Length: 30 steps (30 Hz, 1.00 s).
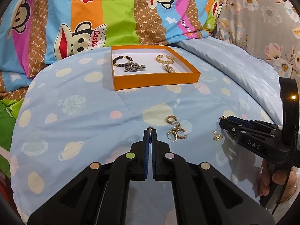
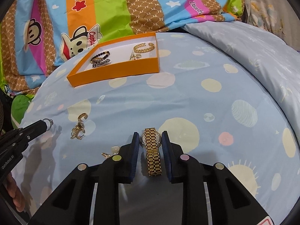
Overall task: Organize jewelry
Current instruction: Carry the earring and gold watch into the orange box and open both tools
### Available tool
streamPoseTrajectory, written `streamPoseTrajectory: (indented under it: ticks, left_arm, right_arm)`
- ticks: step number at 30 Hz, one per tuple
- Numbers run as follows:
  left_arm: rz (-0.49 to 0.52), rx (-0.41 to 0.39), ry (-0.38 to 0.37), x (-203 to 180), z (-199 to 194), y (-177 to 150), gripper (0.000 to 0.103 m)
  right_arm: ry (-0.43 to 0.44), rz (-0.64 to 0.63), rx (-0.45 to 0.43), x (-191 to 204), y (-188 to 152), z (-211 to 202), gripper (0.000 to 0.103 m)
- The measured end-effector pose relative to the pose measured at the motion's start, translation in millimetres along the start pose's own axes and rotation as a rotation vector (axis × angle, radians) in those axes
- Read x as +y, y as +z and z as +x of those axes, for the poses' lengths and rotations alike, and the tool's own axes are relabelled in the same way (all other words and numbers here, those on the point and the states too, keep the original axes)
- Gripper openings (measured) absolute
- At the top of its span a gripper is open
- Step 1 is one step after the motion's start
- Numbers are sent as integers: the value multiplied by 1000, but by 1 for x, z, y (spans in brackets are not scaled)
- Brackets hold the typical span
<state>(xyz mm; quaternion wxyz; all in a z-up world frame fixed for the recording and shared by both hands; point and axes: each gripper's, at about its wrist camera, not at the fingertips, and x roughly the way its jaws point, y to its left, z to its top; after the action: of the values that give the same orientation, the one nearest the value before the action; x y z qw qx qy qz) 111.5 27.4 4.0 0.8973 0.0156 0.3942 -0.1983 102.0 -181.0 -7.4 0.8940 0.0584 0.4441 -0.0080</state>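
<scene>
The left gripper (image 1: pixel 150 131) has its jaws clamped on a small ring (image 1: pixel 150 128) at their tips, ready for the orange box (image 1: pixel 155 80) ahead, while the right gripper (image 2: pixel 150 138) straddles the gold watch (image 2: pixel 152 150), jaws slightly apart and lined up to grip it

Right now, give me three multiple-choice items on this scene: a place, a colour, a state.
1. Where is the gold watch? A in the box; B between the right gripper's jaws, on the duvet; C on the striped blanket.
2. Box's outer walls? A orange; B white; C green.
3. Left gripper? A wide open; B shut on a ring; C shut on an earring.

B: its band lies between the two blue pads.
A: orange sides, white floor inside.
B: jaws meet, ring pinched at the tips.
</scene>
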Motion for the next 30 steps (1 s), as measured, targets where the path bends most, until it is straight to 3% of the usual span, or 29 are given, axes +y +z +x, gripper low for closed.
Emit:
streamPoseTrajectory:
  ticks: [8,20,25,30]
  left_arm:
    - [10,-38,18,0,3,24,2]
    - [-1,-136,56,10,35,104,1]
    - [-22,-141,60,16,62,126,1]
    - [-37,-117,69,21,92,132,2]
  right_arm:
    - [68,22,-92,3,38,-15,23]
    - [111,-6,-214,20,127,7,23]
    - [119,-2,-203,20,153,36,23]
    - [102,-16,-169,19,156,67,23]
